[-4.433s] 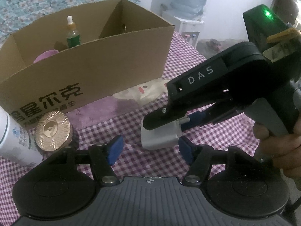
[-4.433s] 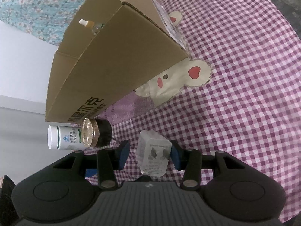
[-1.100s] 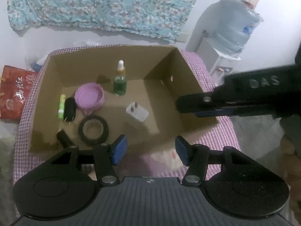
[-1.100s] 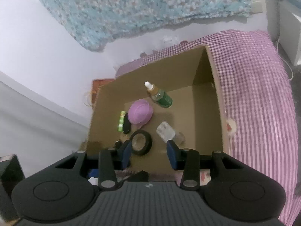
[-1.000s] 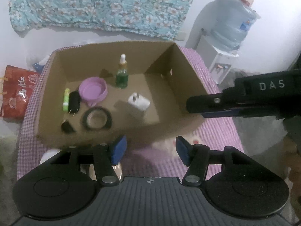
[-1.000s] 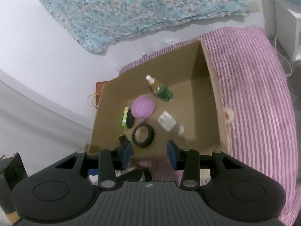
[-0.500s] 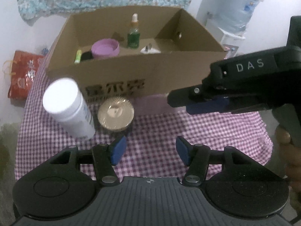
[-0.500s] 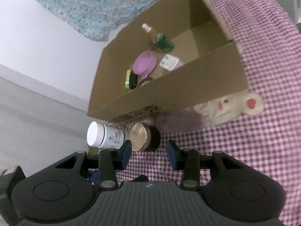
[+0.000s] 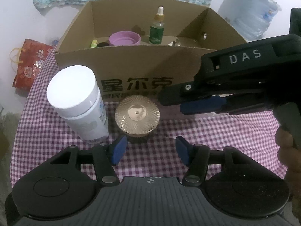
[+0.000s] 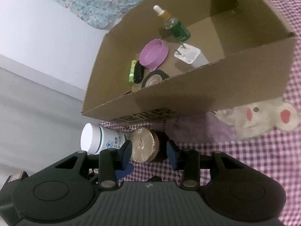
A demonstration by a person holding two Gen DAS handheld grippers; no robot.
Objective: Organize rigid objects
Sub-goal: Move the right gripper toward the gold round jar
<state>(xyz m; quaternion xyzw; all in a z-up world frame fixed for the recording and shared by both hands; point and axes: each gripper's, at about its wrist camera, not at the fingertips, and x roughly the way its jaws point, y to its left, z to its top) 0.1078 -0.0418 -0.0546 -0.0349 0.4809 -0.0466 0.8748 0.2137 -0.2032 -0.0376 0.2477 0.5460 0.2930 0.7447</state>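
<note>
Both views dropped from over the brown cardboard box [image 9: 131, 64] to the table. Right gripper [image 10: 148, 153], jaws apart, now frames gold-lidded dark jar [image 10: 145, 145], lower centre; left gripper [image 9: 148, 148] apart, empty. Jar next.

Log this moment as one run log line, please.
stage: reaching for next item | left gripper: open, empty | right gripper: open, flanking gold-lidded jar | white bottle: outside cardboard box

Purple-checked tablecloth [image 9: 225, 135], cardboard box [image 9: 143, 64], white bottle [image 9: 80, 101] beside gold-lidded jar [image 9: 137, 116], in front
</note>
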